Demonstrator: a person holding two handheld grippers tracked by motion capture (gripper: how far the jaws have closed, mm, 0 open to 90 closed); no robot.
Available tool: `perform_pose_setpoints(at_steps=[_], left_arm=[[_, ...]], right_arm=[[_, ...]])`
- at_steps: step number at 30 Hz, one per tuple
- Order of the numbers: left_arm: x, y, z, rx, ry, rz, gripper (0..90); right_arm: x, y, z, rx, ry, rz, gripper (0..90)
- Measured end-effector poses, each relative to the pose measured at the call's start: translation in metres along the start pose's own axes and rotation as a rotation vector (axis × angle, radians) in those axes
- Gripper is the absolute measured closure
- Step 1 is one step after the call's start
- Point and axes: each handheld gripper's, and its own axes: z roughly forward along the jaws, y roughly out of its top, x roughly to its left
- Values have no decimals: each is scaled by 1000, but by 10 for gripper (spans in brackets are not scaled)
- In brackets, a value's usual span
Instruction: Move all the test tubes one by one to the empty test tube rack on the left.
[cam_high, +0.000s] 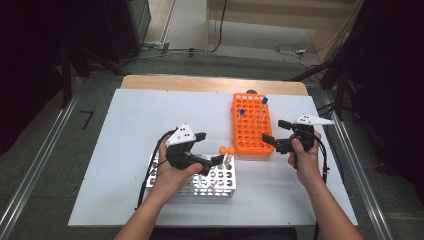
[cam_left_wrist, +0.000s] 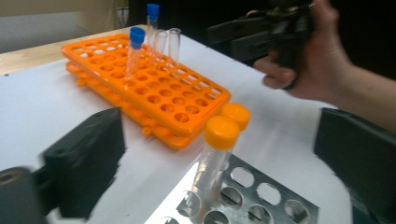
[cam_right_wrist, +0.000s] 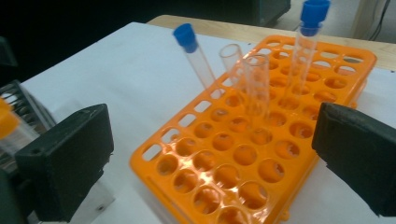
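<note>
An orange-capped tube (cam_left_wrist: 219, 140) stands in a silver metal rack (cam_left_wrist: 261, 196), with a second orange cap (cam_left_wrist: 236, 114) just behind it. My left gripper (cam_left_wrist: 224, 163) is open around the nearer tube, and its pads are clear of it on both sides. In the high view the left gripper (cam_high: 210, 148) sits over the metal rack's (cam_high: 215, 180) far right corner. My right gripper (cam_high: 276, 131) is open at the right side of an orange rack (cam_high: 252, 125). Nothing is between its jaws in the right gripper view (cam_right_wrist: 210, 158). The orange rack (cam_right_wrist: 261, 158) holds two blue-capped tubes (cam_right_wrist: 194, 51) and two uncapped clear tubes (cam_right_wrist: 257, 84).
A white sheet (cam_high: 140, 125) covers the table, with a bare wooden strip (cam_high: 210, 82) along the far edge. Cables trail from both grippers toward the near edge. The metal rack's corner (cam_right_wrist: 18, 102) lies left of my right gripper's jaws.
</note>
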Motion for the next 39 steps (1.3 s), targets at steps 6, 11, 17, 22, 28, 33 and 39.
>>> perform_pose_setpoints(at_steps=[6, 11, 17, 22, 28, 33, 39], left_arm=[[6, -1, -12, -37, -4, -15, 0], [8, -1, -16, -47, 5, -13, 0], [10, 0, -21, -58, 13, -18, 0], [11, 0, -22, -58, 16, -20, 0], [11, -1, -22, -57, 17, -24, 0], [11, 0, -22, -57, 15, -23, 0], [11, 0, -22, -58, 16, -23, 0]], right_arm=[[-11, 4, 18, 9, -12, -3, 15], [-19, 5, 31, 17, -80, 0, 225], [-28, -1, 45, 41, -109, 10, 459], [-29, -5, 54, 66, -115, 4, 564], [-24, -7, 60, 65, -126, -33, 693], [-21, -7, 61, 62, -148, -63, 737], [-18, -3, 56, 42, -159, -57, 739]])
